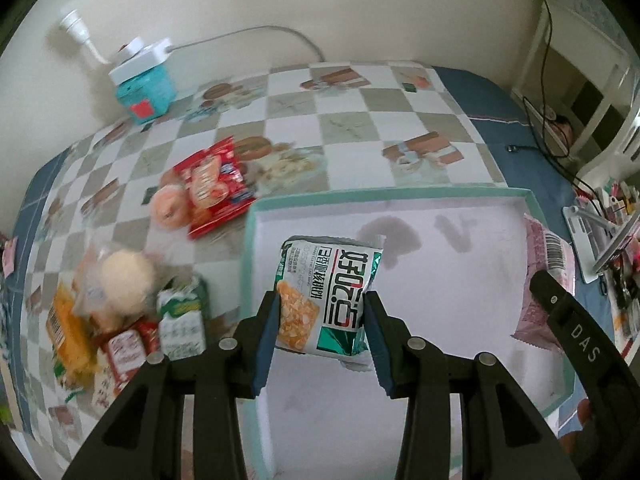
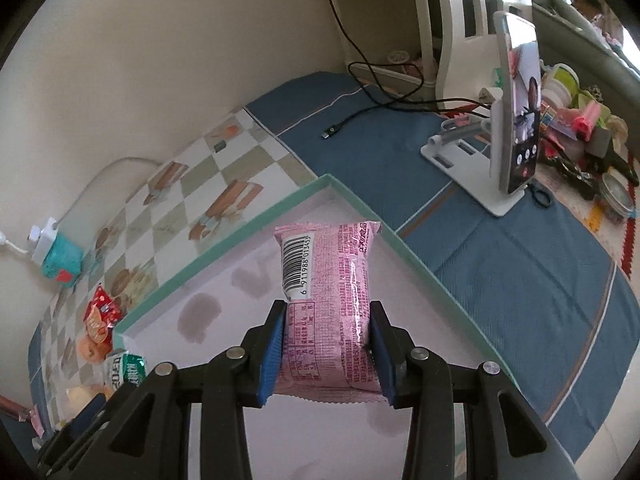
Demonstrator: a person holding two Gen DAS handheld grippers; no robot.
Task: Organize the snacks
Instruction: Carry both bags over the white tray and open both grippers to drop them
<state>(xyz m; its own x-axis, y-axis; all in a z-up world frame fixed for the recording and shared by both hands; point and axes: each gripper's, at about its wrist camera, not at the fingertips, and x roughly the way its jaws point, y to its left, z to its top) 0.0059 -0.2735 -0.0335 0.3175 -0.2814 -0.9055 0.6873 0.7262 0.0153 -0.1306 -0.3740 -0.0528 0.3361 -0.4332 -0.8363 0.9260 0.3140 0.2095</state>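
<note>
My left gripper [image 1: 322, 300] is shut on a green and white snack packet [image 1: 332, 272] and holds it above the left part of a white tray with a teal rim [image 1: 400, 193]. My right gripper [image 2: 328, 320] is shut on a pink packet with a barcode [image 2: 332, 276], held over the tray's far right corner [image 2: 332, 178]. In the left wrist view the pink packet [image 1: 540, 280] shows at the right, beside one of the right gripper's fingers [image 1: 560, 312]. The tray floor [image 1: 420, 320] under both packets is bare and stained.
Loose snacks lie on the checked cloth left of the tray: a red packet [image 1: 216, 184], an orange bun [image 1: 170, 204] and a blurred pile [image 1: 120, 304]. A teal box with a power strip [image 1: 144, 88] stands by the wall. A phone on a stand [image 2: 516, 120] and a cable [image 2: 360, 112] are at the right.
</note>
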